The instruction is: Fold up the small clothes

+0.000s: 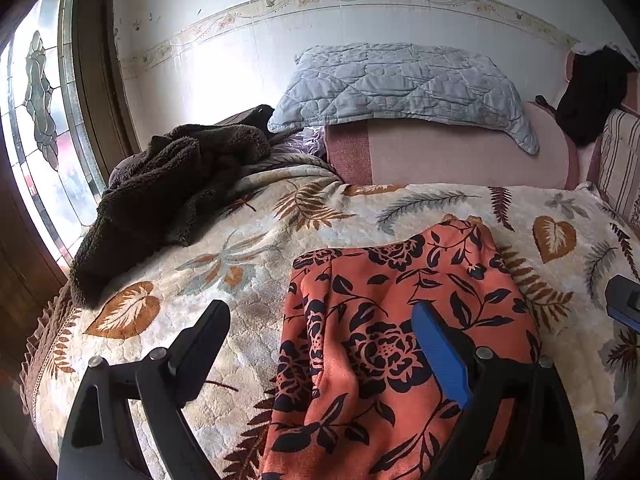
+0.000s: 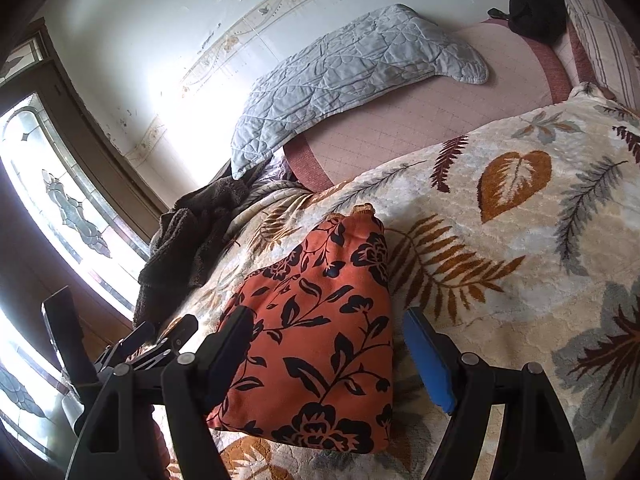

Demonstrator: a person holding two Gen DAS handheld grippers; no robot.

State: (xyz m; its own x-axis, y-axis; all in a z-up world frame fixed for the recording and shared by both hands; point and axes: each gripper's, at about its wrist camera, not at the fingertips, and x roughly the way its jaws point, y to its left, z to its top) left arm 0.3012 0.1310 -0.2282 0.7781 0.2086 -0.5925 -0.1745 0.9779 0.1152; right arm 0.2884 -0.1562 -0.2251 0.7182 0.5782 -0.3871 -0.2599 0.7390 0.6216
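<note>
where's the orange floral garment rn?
The orange garment lies folded on the leaf-print blanket, low centre in both wrist views, right of the brown fleece and in front of the grey pillow.

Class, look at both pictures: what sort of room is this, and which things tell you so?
Probably a bedroom: a leaf-patterned plush blanket covers a bed, with a grey quilted pillow by the wall and an orange floral garment laid out.
</note>
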